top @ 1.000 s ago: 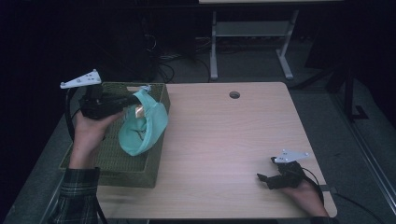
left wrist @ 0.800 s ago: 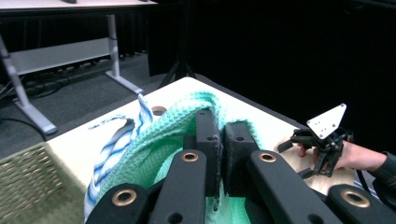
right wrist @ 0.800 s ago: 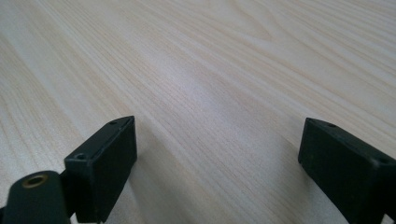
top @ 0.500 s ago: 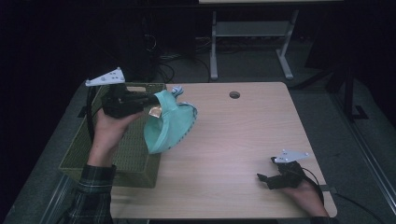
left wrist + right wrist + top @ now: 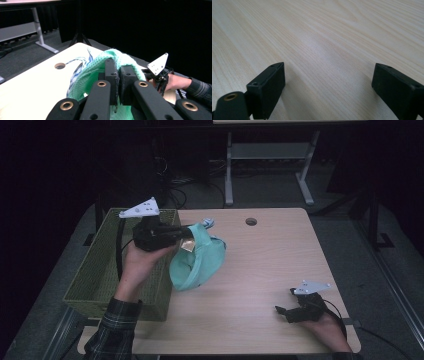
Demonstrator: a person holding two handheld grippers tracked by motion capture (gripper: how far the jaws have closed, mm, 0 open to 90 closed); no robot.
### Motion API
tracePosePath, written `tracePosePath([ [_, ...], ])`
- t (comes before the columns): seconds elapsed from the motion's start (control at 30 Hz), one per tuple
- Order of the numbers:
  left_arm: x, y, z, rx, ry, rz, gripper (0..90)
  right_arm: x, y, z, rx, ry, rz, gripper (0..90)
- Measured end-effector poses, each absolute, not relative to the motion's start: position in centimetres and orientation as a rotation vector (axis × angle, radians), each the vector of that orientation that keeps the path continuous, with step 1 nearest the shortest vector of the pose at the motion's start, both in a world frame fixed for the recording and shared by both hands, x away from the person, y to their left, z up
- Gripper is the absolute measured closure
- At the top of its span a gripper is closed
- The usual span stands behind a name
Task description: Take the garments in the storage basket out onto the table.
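A mint-green knitted cloth hangs in the air over the table's left part, just right of the basket. My left gripper is shut on its upper edge. In the left gripper view the two jaws press together on the green cloth, and a blue-and-white striped strip dangles from it. My right gripper rests low on the wooden table at the front right. Its jaws stand wide apart in the right gripper view, with nothing but bare tabletop between them.
An olive-green woven basket stands at the table's left edge. A round cable hole sits near the table's far edge. A white desk frame stands on the floor beyond the table.
My left gripper has carried the green cloth rightward, from over the basket to over the tabletop. The right gripper has stayed in place.
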State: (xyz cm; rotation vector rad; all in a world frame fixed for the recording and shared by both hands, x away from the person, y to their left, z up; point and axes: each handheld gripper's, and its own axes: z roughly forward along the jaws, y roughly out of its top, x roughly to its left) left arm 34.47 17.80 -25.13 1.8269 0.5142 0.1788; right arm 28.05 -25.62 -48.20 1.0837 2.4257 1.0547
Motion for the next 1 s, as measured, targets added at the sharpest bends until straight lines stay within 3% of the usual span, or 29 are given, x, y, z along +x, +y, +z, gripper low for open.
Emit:
tracePosePath([
  [1.0, 34.5, 11.5, -32.0, 1.879, 0.503, 0.089, 86.8, 28.0, -25.6, -48.2, 1.087, 2.424, 1.057, 11.5],
])
